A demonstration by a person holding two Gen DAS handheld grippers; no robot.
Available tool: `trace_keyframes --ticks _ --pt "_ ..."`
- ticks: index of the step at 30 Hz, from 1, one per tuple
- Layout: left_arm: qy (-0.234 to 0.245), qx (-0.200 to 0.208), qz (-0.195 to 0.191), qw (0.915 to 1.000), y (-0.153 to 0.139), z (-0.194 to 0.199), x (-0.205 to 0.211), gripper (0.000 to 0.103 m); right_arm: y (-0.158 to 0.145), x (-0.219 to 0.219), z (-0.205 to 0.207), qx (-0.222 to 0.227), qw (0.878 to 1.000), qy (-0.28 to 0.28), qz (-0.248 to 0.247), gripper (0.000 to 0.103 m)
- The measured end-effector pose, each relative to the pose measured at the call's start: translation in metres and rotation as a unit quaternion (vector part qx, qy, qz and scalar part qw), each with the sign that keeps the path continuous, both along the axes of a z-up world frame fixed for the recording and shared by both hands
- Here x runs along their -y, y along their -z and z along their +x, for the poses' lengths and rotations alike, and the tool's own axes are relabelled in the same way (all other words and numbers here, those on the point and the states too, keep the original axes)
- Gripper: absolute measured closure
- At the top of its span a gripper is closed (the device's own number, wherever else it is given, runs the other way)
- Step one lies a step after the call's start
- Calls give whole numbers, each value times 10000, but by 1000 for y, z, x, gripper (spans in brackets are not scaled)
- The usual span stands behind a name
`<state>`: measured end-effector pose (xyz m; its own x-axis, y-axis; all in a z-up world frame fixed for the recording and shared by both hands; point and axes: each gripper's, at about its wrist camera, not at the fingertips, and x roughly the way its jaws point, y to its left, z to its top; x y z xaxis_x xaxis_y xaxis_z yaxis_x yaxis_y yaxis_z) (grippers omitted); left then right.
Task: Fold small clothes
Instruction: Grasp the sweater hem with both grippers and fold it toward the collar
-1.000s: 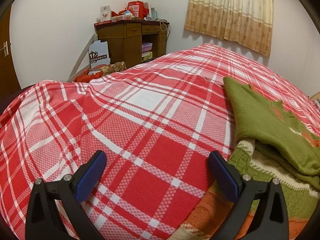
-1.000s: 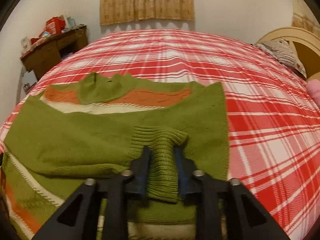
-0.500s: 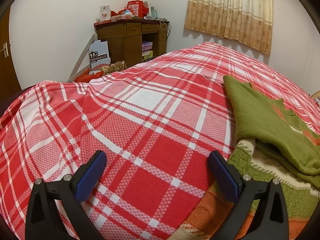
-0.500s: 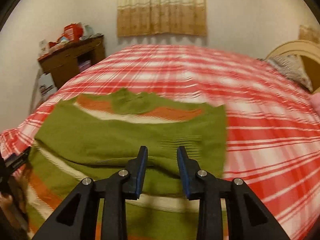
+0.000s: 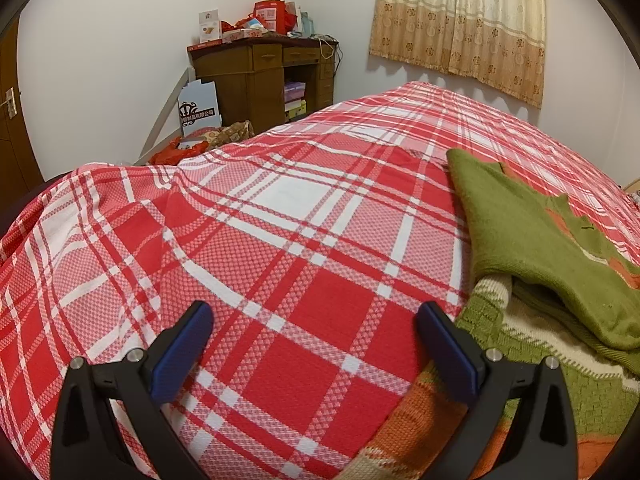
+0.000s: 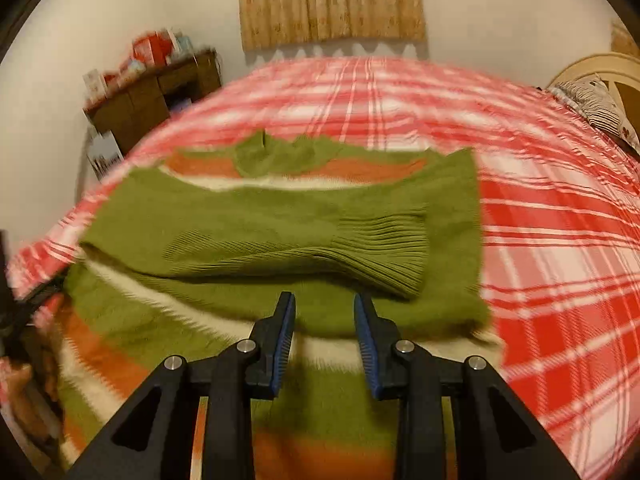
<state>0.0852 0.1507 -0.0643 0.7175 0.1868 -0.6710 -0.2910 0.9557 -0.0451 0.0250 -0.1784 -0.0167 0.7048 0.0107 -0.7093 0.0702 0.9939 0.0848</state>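
A green knitted sweater (image 6: 280, 216) with orange and cream stripes lies flat on the red plaid bed (image 6: 560, 240). One sleeve is folded across its body, and the ribbed cuff (image 6: 384, 248) rests near the right side. My right gripper (image 6: 324, 308) hovers just short of that cuff, its jaws a narrow gap apart with nothing between them. In the left wrist view the sweater (image 5: 520, 232) fills the right side. My left gripper (image 5: 316, 316) stands wide open over bare bedspread (image 5: 280, 240), its right finger close to the sweater's hem.
A cluttered wooden desk (image 5: 264, 76) stands in the far corner beside a curtain (image 5: 460, 20). A pillow (image 6: 592, 96) and headboard sit at the bed's right end. The bed's edge drops off at the left, with a door (image 5: 8, 120) beyond.
The right gripper held the sleeve cuff a second ago, then let it go and drew back. The sleeve now lies across the sweater. The left gripper has not moved.
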Motion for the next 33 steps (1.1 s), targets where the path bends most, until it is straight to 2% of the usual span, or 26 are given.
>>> trace_keyframes --ticks 4,6,8,11,14,16,20,23,27,31,33 --pt "2 -2 -6 10000 0 0 0 0 -28 22 -52 286 9995 48 138 67" --pt "2 -2 -7 10000 0 0 0 0 -38 34 -84 396 9990 184 76 49" --pt "8 -13 -9 10000 0 0 0 0 -43 45 -106 454 9984 289 142 40" --pt "180 -112 -1 9998 1 1 1 0 -43 61 -140 382 9973 430 453 40" --pt "850 -293 74 9959 -1 -4 3 0 -34 69 -167 191 9957 409 805 40" --pt "1293 -307 36 9911 -6 -16 1 0 -25 67 -182 34 9960 332 829 40" --pt "1873 -326 -7 9818 -20 -60 -8 1 -7 58 -205 -226 9959 31 877 40" --pt "2393 -286 189 9703 -27 -103 -8 1 7 51 -215 -423 9940 -127 1001 40" --pt "3123 -466 422 9479 -25 -151 -2 1 20 43 -227 -660 9905 -361 1152 40" --pt "3762 -834 399 9219 -18 -186 4 2 27 30 -241 -899 9877 -636 1110 40" --pt "3933 -955 382 9136 -17 -195 2 5 33 24 -248 -1031 9852 -721 1166 40"
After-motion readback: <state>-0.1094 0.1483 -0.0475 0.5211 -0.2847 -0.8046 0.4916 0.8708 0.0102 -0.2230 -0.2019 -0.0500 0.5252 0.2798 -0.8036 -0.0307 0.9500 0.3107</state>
